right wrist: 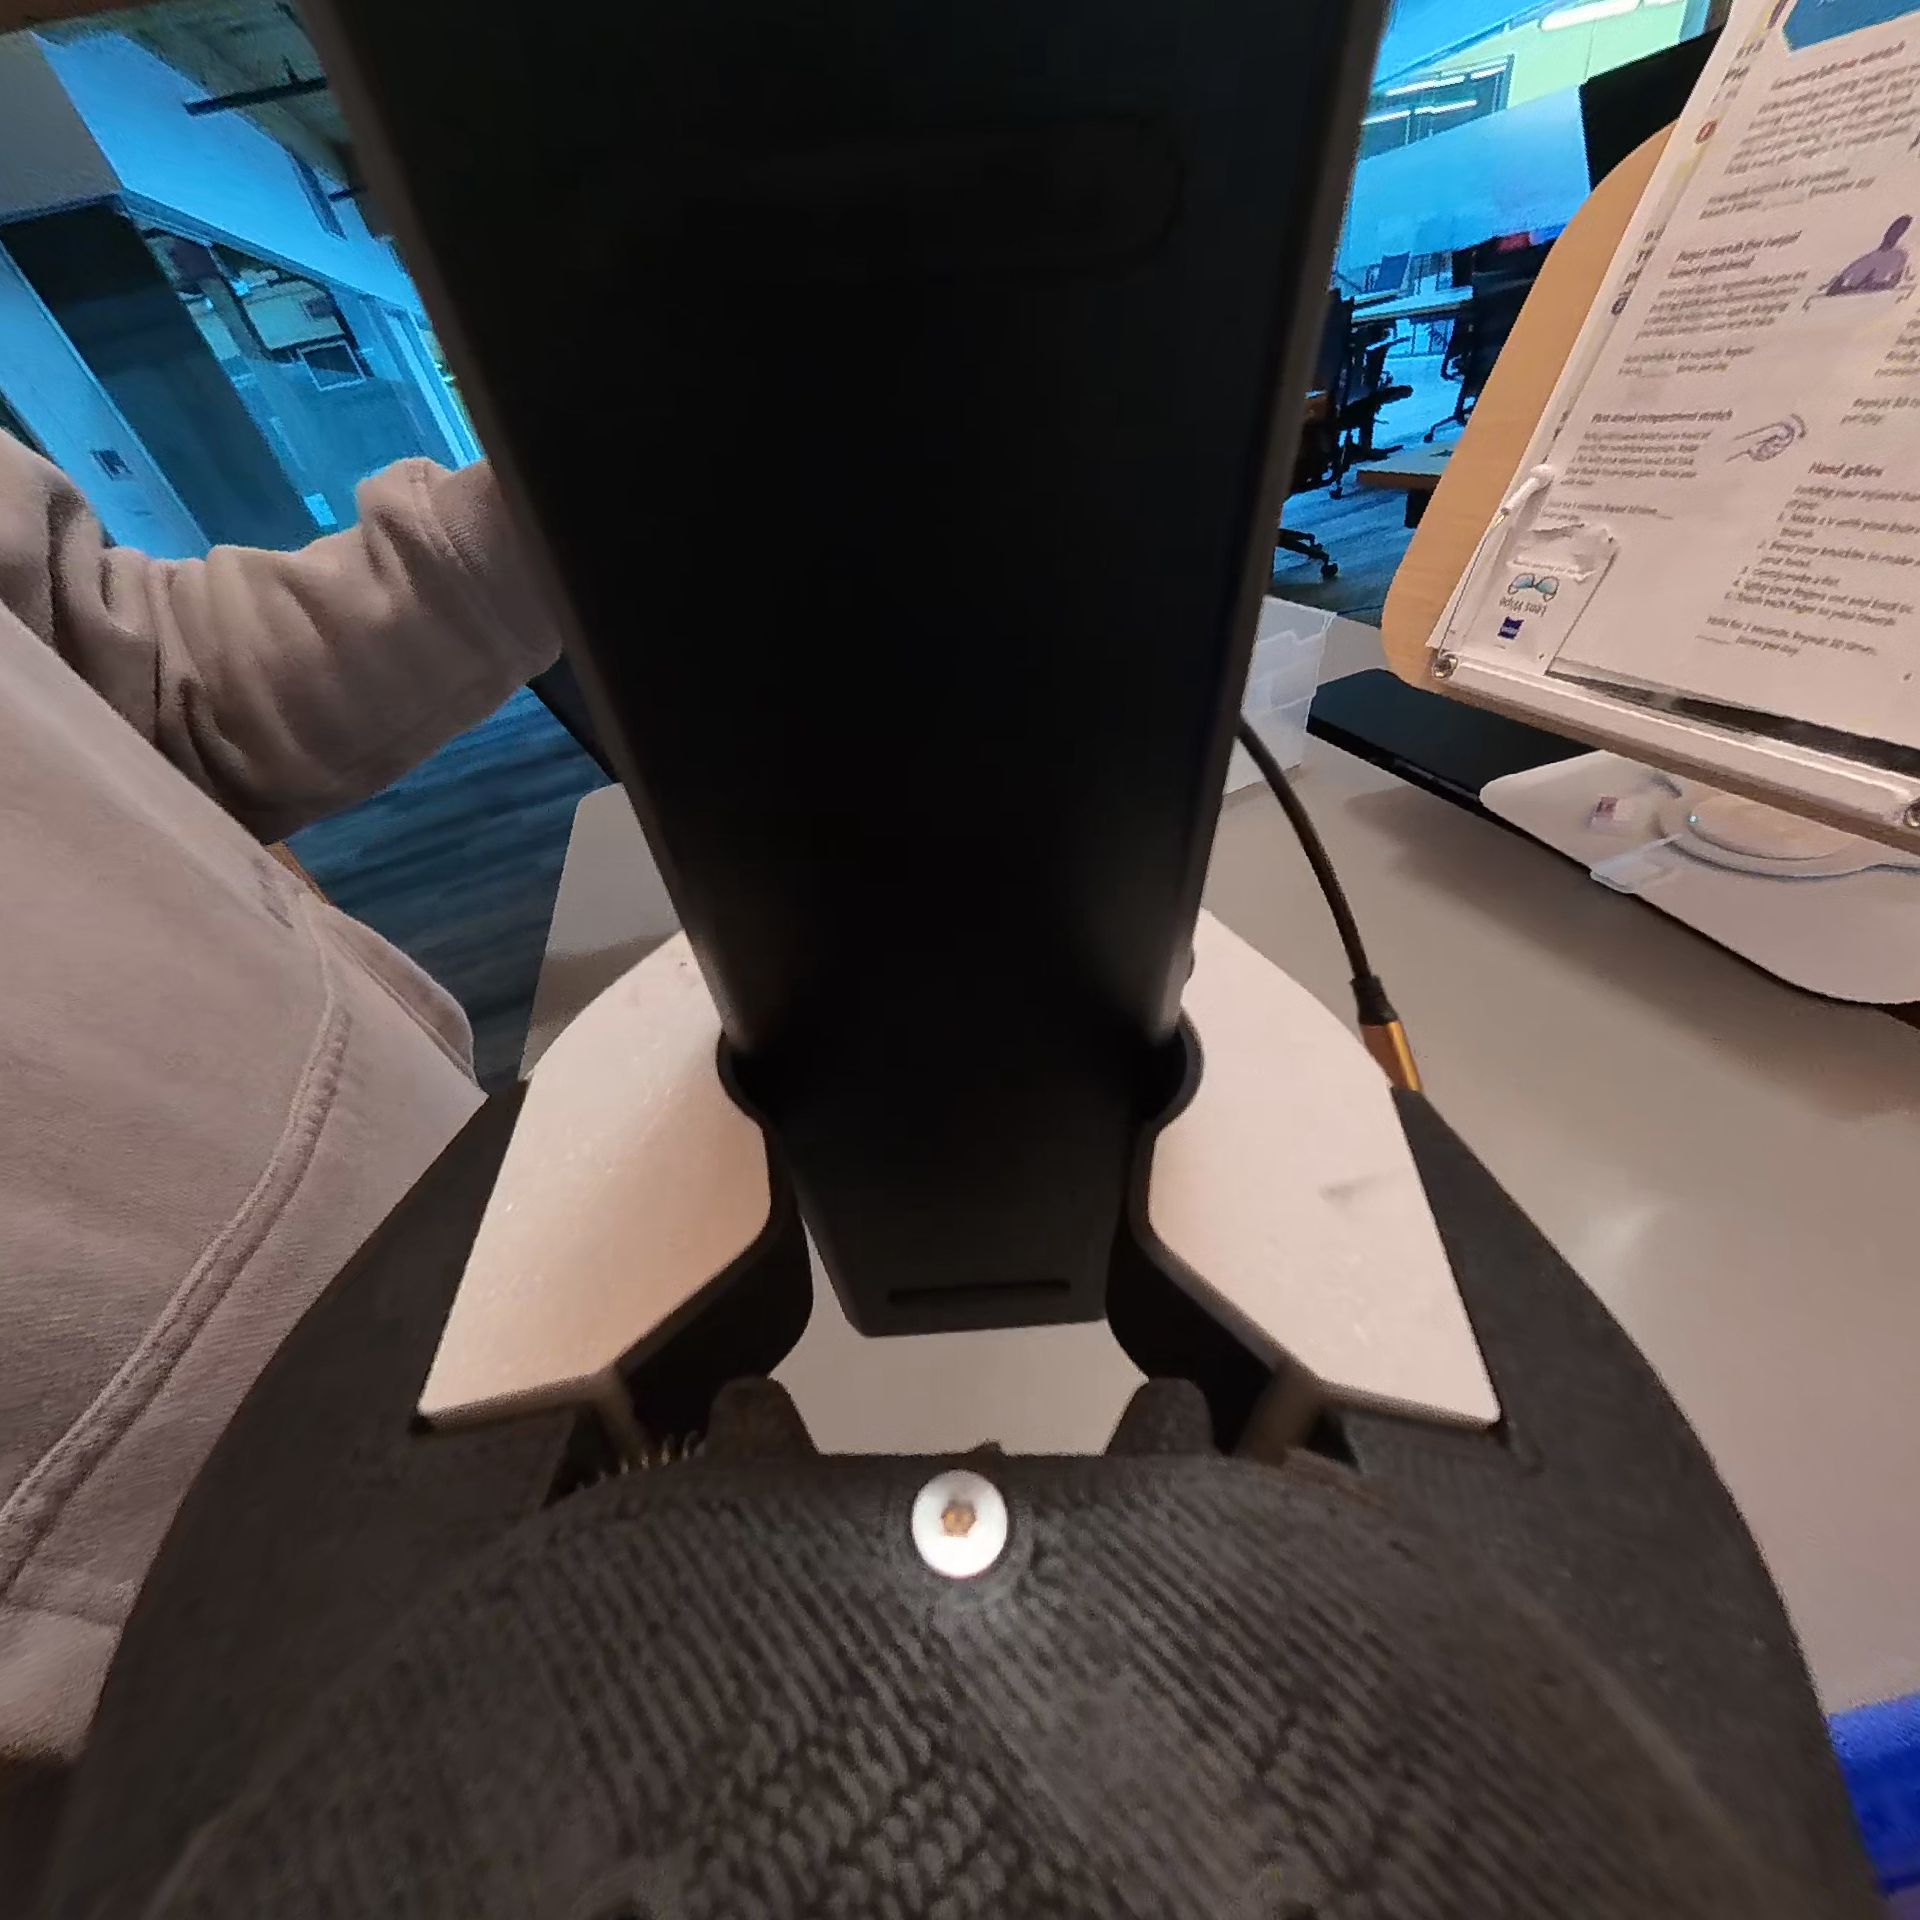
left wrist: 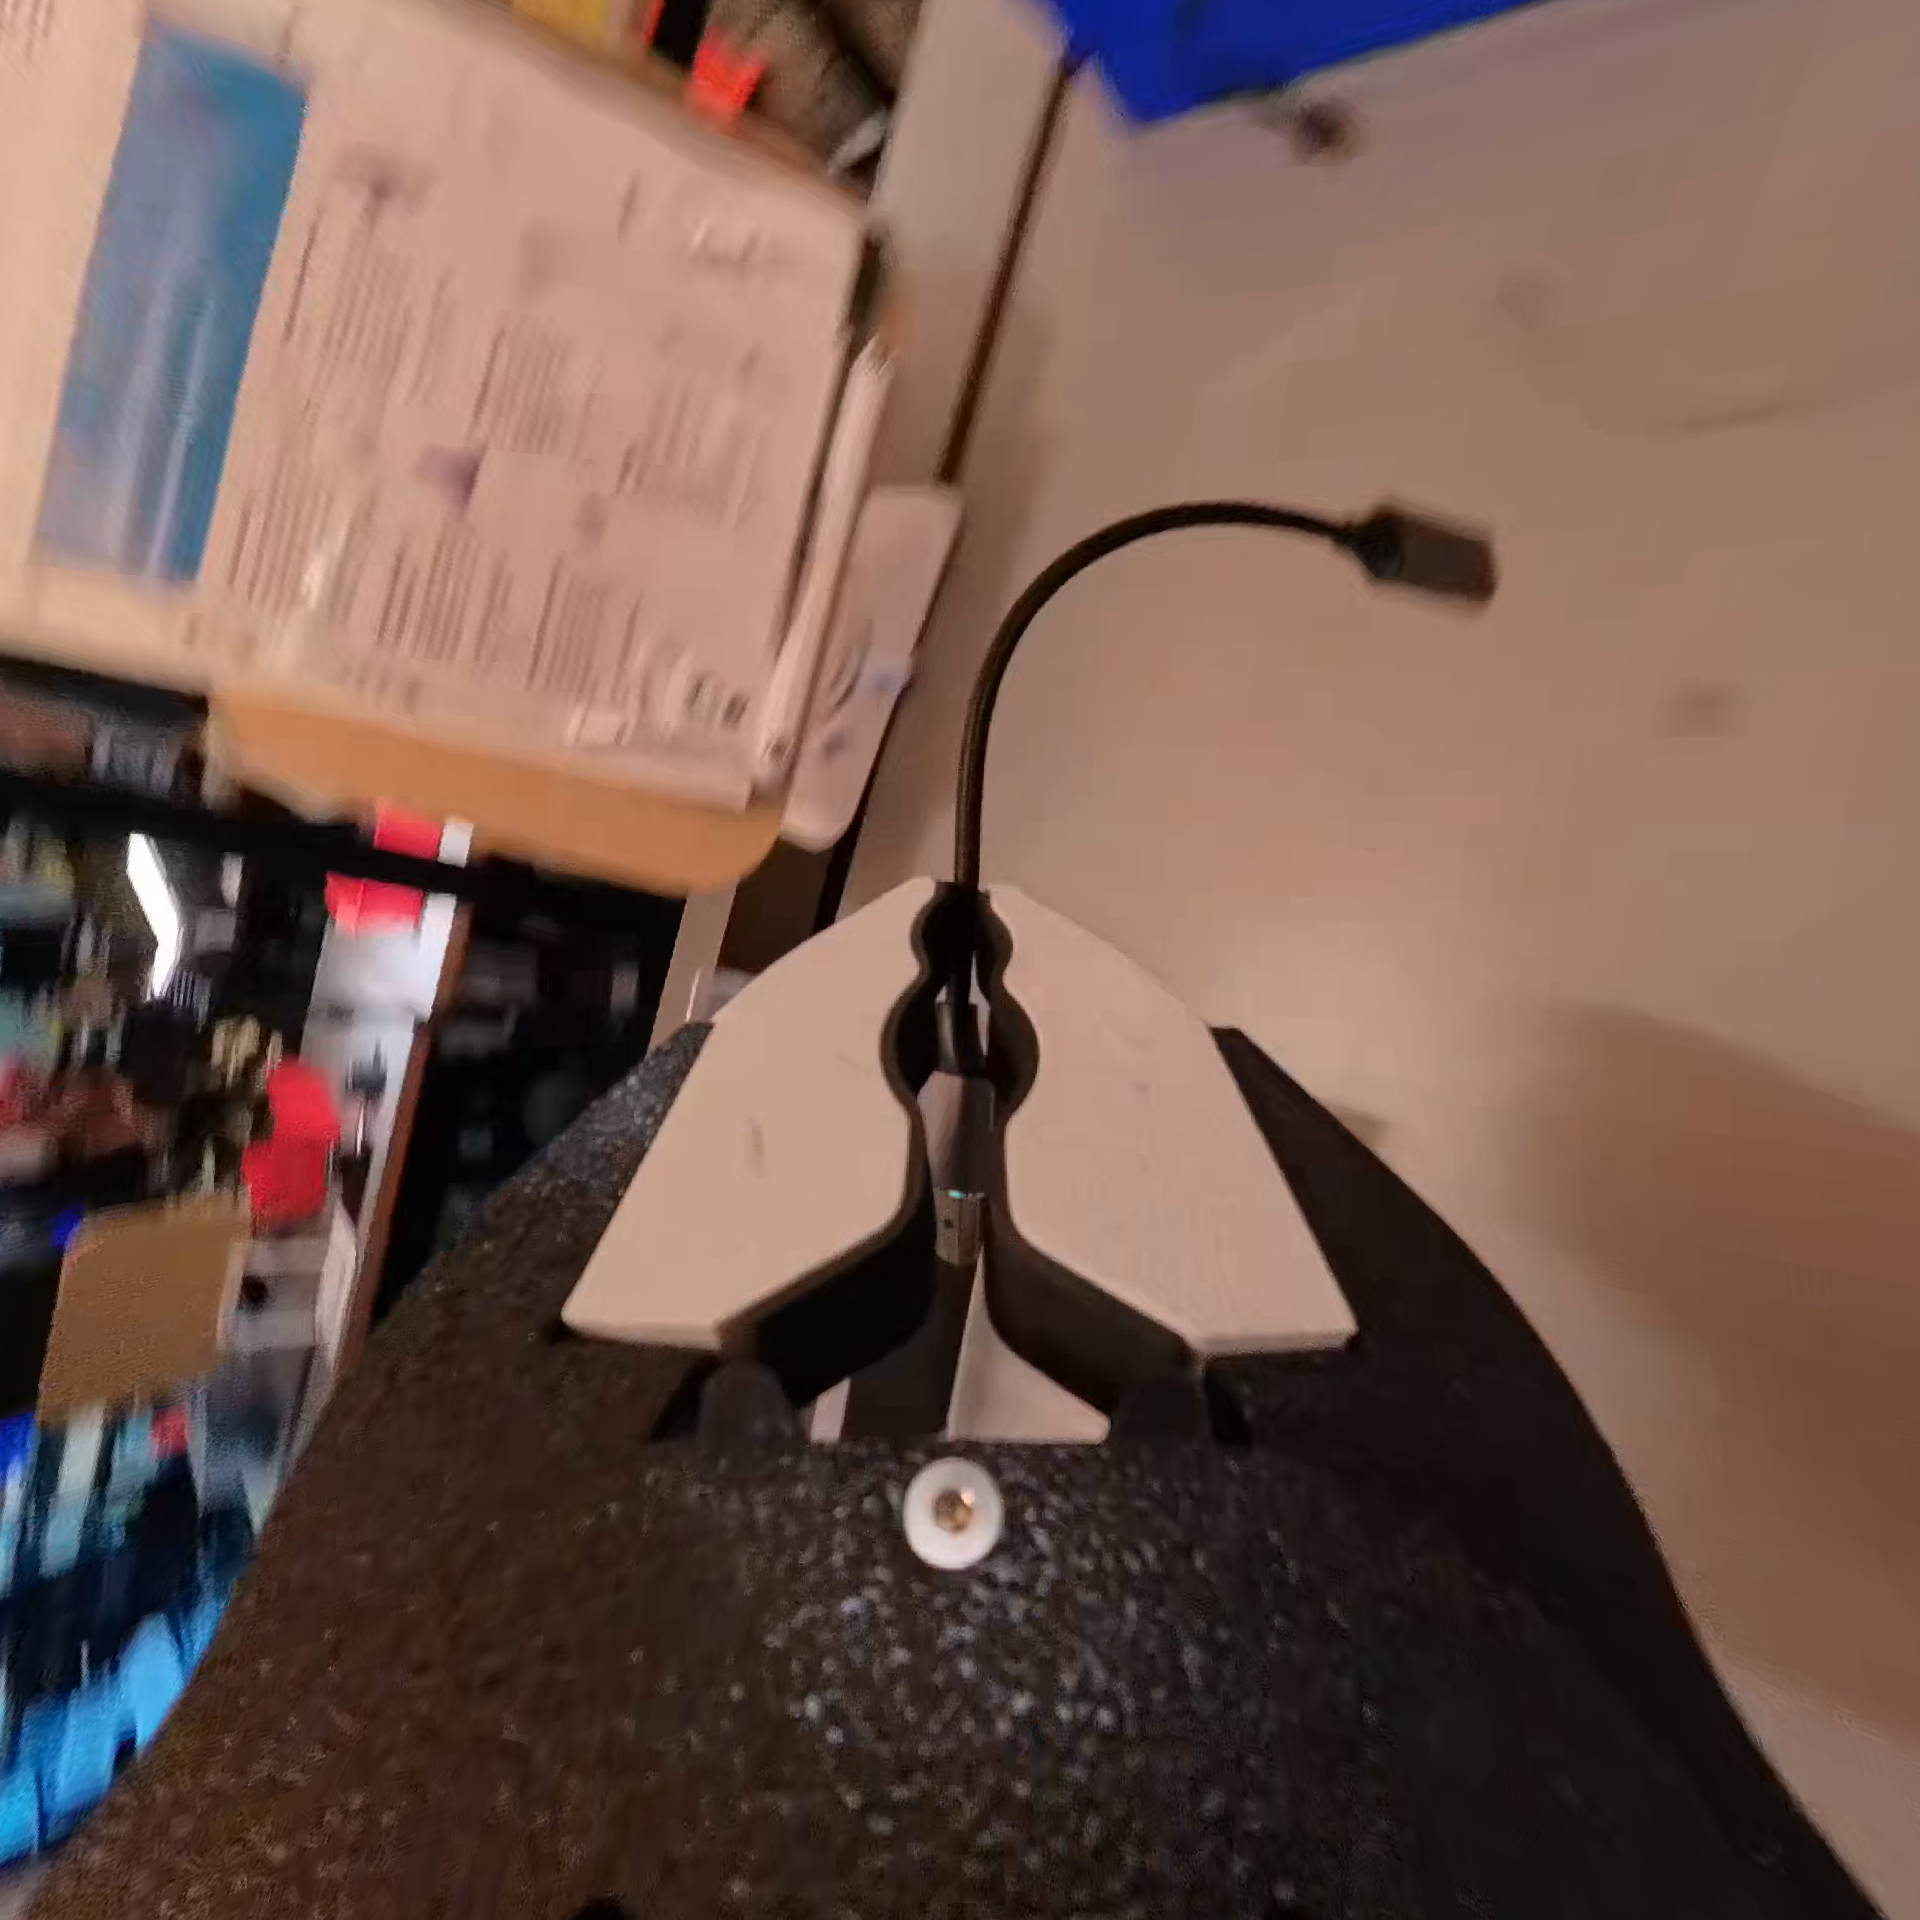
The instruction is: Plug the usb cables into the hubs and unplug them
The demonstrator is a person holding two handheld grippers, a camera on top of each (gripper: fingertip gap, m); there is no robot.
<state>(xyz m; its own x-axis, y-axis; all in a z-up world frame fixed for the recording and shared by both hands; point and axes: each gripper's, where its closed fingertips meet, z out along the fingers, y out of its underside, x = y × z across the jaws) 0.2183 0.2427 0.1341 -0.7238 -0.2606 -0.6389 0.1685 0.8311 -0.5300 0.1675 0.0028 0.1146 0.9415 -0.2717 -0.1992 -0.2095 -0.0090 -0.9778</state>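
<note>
Black cable (left wrist: pixel 997 665) pinched in left hand-held gripper (left wrist: pixel 961 904), right hand-held gripper (right wrist: pixel 961 1029) clamping black hub (right wrist: pixel 894 520) — printed sheet (right wrist: pixel 1714 416) beside.

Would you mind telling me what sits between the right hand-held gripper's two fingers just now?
In the right wrist view, a black hub fills the gap of the right hand-held gripper, clamped between both fingers; nothing else lies there.

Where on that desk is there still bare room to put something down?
The bare patch is the grey desk right of the right tongs, past the gold-tipped cable and short of the document stand. The back right is crowded by that stand; the black hub fills the middle.
</note>
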